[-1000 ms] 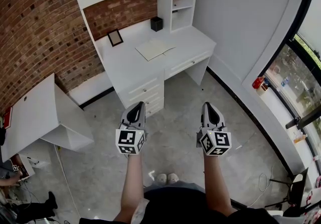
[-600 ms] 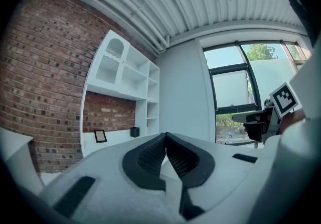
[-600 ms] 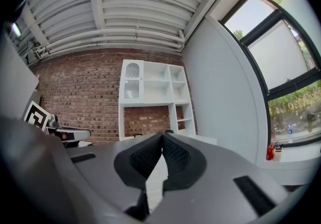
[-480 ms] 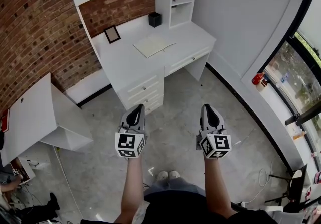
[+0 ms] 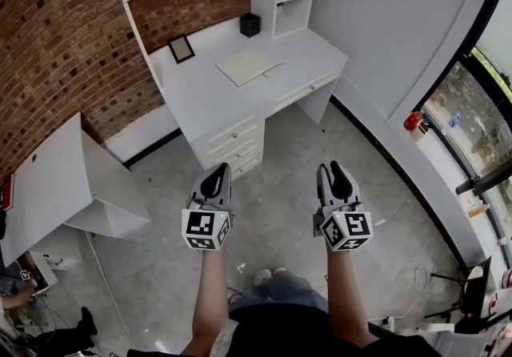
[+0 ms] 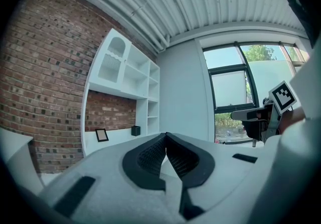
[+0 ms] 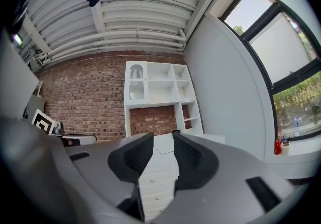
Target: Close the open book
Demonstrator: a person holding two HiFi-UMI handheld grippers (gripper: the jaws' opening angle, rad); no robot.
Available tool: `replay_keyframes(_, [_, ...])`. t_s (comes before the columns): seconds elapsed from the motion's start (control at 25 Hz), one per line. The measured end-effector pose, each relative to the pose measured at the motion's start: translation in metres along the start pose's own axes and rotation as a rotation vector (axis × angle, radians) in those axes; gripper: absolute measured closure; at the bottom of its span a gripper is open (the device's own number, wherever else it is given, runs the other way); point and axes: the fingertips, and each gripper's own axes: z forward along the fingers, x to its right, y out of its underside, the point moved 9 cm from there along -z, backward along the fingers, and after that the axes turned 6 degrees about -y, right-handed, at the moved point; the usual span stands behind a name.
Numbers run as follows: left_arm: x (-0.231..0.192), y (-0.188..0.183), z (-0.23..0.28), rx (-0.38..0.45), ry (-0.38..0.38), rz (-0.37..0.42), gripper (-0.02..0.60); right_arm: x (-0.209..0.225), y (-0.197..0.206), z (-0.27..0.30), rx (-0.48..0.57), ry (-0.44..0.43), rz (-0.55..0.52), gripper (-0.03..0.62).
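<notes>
We see the open book [image 5: 248, 66] lying flat on the white desk [image 5: 200, 107], w/ a picture frame [image 5: 181, 49] & black box [image 5: 250, 25] behind it. Both grippers hang well short of the desk. Left gripper [image 5: 214, 181]: jaws pressed together, empty. Right gripper [image 5: 337, 176]: jaws spread, just been opening, nothing btwn them.

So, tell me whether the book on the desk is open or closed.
Open. The book lies spread flat on the white desk, its two pale pages showing side by side, with no cover folded over them.
</notes>
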Motion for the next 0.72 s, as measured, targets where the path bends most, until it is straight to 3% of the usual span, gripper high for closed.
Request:
replay_keyframes(0.32, [-0.008,-0.020,0.007,0.063,-0.007,0.012,0.574,0.002,-0.017,0.004,0.047,-0.010,-0.007,0.456])
replay_keyframes(0.72, [-0.010,-0.041,0.052,0.122,-0.009,0.035,0.574,0.034,-0.032,0.035,0.105,-0.009,-0.021,0.442])
